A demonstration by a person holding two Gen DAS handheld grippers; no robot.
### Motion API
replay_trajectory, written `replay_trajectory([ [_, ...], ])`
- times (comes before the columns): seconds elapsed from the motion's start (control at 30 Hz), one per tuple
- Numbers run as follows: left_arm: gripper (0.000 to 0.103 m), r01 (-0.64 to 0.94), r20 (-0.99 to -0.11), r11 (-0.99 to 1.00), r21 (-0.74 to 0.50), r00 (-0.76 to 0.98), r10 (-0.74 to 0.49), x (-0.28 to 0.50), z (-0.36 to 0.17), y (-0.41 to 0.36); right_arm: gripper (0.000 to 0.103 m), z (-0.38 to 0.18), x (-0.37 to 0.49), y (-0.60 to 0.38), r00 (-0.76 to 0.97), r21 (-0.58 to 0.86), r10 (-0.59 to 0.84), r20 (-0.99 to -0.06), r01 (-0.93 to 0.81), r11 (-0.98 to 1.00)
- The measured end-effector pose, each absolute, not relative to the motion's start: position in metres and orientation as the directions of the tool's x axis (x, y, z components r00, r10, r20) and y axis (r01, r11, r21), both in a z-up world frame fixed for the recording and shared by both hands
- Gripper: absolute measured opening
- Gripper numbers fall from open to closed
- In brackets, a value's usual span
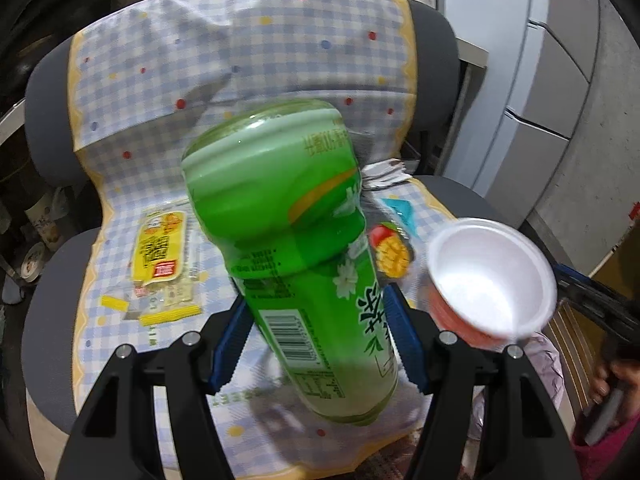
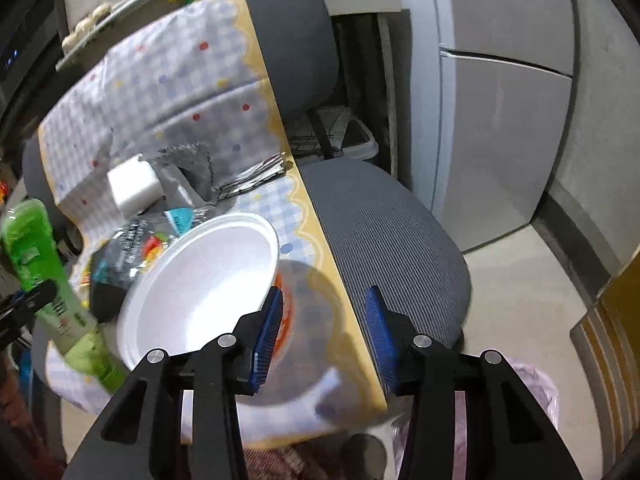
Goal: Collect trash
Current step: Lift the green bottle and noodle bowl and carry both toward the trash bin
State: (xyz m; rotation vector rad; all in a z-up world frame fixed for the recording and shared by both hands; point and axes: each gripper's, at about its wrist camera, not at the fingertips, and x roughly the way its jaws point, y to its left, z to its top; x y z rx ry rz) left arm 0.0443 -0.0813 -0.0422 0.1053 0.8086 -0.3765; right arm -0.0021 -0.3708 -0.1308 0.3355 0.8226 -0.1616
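Note:
A green tea bottle (image 1: pixel 304 248) hangs over the chair seat with its base pointing away from the camera; my left gripper (image 1: pixel 316 344) is shut on its lower body, both blue pads against it. The same bottle (image 2: pixel 40 256) shows at the left edge of the right wrist view. A white foam bowl (image 2: pixel 200 280) with a red-orange outer wall tilts in the air beside my right gripper (image 2: pixel 324 336). Its rim lies against the left finger and the right pad stands well apart, so the jaws are open. From the left wrist view the bowl (image 1: pixel 492 276) is blurred.
A checked cloth (image 1: pixel 240 60) covers the grey office chair (image 2: pixel 384 232). On it lie a yellow wrapper (image 1: pixel 160 256), a mango wrapper (image 1: pixel 392 252), a white block (image 2: pixel 134 184), a grey rag (image 2: pixel 188 168) and crumpled foil (image 2: pixel 252 178). A pale plastic bag (image 2: pixel 536 392) sits on the floor at lower right.

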Motion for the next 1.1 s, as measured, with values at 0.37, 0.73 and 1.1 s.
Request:
replay_trajectory([
  [0.37, 0.064, 0.346, -0.668, 0.938, -0.017, 0.694, -0.268, 0.051, -0.021, -0.08, 0.045, -0.111, -0.01, -0.379, 0.702, 0.196, -0.065, -0.709, 0.284, 0.938],
  [0.73, 0.061, 0.332, -0.67, 0.942, -0.038, 0.691, -0.271, 0.046, -0.024, -0.068, 0.043, -0.138, 0.024, -0.346, 0.644, 0.265, 0.067, -0.762, 0.216, 0.94],
  [1.1, 0.06, 0.43, -0.592, 0.898, -0.096, 0.701, -0.399, 0.021, -0.001, -0.083, 0.006, -0.091, -0.02, -0.365, 0.75, 0.29, -0.001, -0.662, 0.257, 0.922],
])
